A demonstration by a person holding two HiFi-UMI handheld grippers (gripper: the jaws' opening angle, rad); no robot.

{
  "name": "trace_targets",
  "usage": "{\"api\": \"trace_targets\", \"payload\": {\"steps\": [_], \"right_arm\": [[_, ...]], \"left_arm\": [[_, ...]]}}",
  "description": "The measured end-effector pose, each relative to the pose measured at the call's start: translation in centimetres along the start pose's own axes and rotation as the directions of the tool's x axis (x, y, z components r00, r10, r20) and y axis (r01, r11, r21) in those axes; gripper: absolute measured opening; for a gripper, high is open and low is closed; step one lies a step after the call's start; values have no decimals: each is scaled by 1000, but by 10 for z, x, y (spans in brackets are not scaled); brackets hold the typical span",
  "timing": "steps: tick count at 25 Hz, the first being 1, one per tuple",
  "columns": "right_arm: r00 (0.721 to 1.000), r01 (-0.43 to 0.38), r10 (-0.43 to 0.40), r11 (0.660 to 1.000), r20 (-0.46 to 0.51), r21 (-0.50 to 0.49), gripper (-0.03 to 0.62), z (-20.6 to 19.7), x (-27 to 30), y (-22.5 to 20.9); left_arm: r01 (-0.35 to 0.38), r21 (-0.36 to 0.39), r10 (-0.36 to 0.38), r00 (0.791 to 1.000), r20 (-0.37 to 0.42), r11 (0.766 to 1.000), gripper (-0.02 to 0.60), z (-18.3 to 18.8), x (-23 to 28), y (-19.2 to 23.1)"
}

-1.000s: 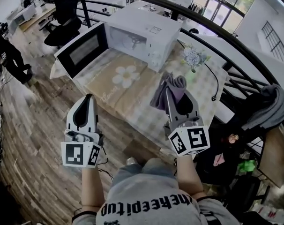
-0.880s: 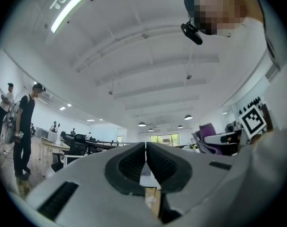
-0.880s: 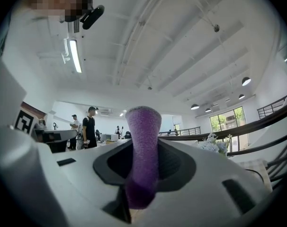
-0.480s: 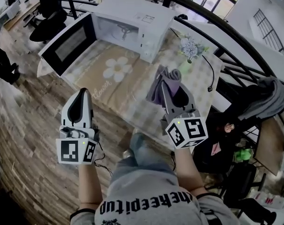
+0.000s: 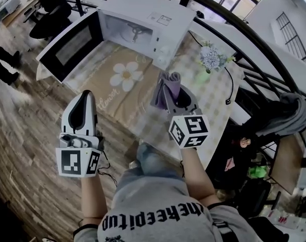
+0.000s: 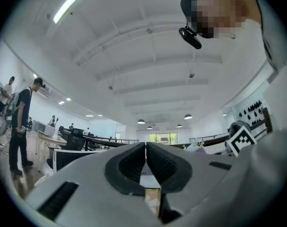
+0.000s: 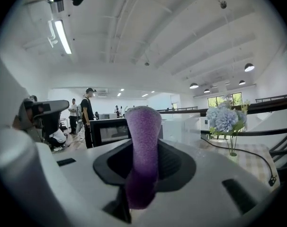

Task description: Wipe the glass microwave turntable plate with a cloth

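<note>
The white microwave [image 5: 152, 20] stands at the table's far side with its door [image 5: 68, 45] swung open to the left. In its cavity I see only a dark turning fixture [image 5: 135, 33]; I cannot make out a glass plate. My right gripper [image 5: 169, 92] is over the table in front of the microwave, shut on a purple cloth [image 5: 166, 88] that sticks up between the jaws as a folded strip [image 7: 142, 145]. My left gripper [image 5: 85, 104] hovers over the wooden floor just off the table's near left edge; its jaws are pressed together with nothing between them [image 6: 146, 148].
A beige tablecloth with a daisy print [image 5: 125, 75] covers the table. A vase of pale blue flowers [image 5: 211, 58] and a black cable [image 5: 229, 91] lie to the right of the microwave. A black railing [image 5: 254, 44] curves behind. People [image 7: 89, 112] stand by desks at the left.
The person has stepped closer to the table. The right gripper with the cloth has moved forward and a little left, toward the microwave. The left gripper stays shut at the table's edge.
</note>
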State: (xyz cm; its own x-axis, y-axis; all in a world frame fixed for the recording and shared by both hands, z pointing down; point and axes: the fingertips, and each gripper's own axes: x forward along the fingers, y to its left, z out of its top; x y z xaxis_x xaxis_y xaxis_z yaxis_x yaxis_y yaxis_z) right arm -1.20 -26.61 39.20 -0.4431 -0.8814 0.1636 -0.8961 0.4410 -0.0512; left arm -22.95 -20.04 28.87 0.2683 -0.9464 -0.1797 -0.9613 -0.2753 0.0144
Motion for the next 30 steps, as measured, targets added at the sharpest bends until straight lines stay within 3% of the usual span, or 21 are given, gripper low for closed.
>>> {"api": "trace_targets", "payload": {"steps": [6,13,26,30], "right_arm": [[989,-35,38,999,-144,19,112,-42,46,-4],[947,-60,68,998,-314,37,112,-103,86,-6],[876,-68,87,996,-474,57,112,-181,135,-2],[842,-98,87,995,-532,7,112,-205,143,7]], "left_arm": [[-27,1,27,1000,-16,1000,11,-8,13,16],[-52,-5,52,998,-44,999,11,-24,26,28],[-91,9,92,989,-112,996,11,-50,42,39],[-106,17,107,986,-128,994,11,-53,44,43]]}}
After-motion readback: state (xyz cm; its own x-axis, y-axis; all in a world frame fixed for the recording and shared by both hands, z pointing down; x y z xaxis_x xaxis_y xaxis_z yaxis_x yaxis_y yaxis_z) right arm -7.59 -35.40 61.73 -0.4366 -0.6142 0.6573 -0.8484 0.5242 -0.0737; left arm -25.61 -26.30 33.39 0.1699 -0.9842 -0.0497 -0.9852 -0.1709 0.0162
